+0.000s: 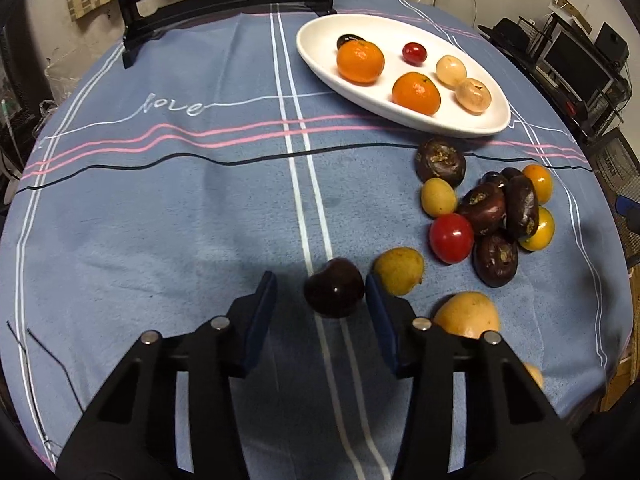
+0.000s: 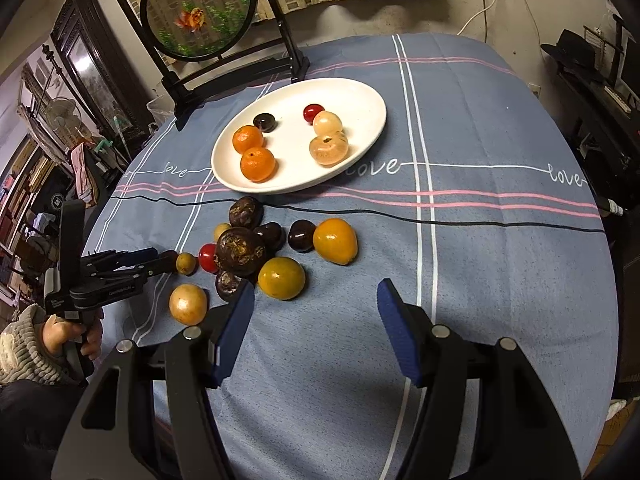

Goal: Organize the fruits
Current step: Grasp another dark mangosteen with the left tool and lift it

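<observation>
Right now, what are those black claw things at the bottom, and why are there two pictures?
They are two grippers, like tongs, that a person squeezes. In the right wrist picture a hand shows at the left edge. Each gripper carries a camera looking along its fingers, so each picture is one gripper's view. On the blue tablecloth sits a white plate with two oranges and smaller fruits. A loose pile of fruits lies beside it. The left gripper is open around a dark cherry, not gripping it yet. The right gripper is open and empty.
</observation>
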A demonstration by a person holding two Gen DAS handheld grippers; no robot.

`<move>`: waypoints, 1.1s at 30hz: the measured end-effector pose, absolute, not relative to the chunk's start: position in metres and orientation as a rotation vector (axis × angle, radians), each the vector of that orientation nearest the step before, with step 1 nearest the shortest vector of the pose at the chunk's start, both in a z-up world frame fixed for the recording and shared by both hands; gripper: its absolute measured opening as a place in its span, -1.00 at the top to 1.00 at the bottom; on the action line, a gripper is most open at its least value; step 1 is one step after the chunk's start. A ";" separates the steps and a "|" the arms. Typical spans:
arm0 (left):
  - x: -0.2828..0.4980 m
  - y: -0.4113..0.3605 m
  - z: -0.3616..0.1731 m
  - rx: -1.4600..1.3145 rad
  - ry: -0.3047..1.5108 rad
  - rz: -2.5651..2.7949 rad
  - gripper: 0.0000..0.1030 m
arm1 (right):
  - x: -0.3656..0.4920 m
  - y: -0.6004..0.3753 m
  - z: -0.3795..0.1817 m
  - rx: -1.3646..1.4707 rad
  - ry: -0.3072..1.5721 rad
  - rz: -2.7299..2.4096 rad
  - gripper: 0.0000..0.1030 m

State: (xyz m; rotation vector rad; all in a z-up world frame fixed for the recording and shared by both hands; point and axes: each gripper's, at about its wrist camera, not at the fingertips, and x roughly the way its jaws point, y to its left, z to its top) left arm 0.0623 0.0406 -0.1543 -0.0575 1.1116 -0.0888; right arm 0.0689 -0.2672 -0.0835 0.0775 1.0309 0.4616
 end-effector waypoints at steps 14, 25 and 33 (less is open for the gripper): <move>0.048 0.051 -0.145 -0.105 1.078 -0.085 0.39 | 0.071 -0.240 -0.107 -0.045 1.078 0.544 -0.25; 0.019 0.057 -0.138 -0.132 1.079 -0.038 0.40 | 0.101 -0.208 -0.145 -0.091 1.126 0.640 -0.16; 0.013 0.058 -0.139 -0.138 1.089 -0.025 0.39 | 0.108 -0.197 -0.158 -0.083 1.165 0.697 0.18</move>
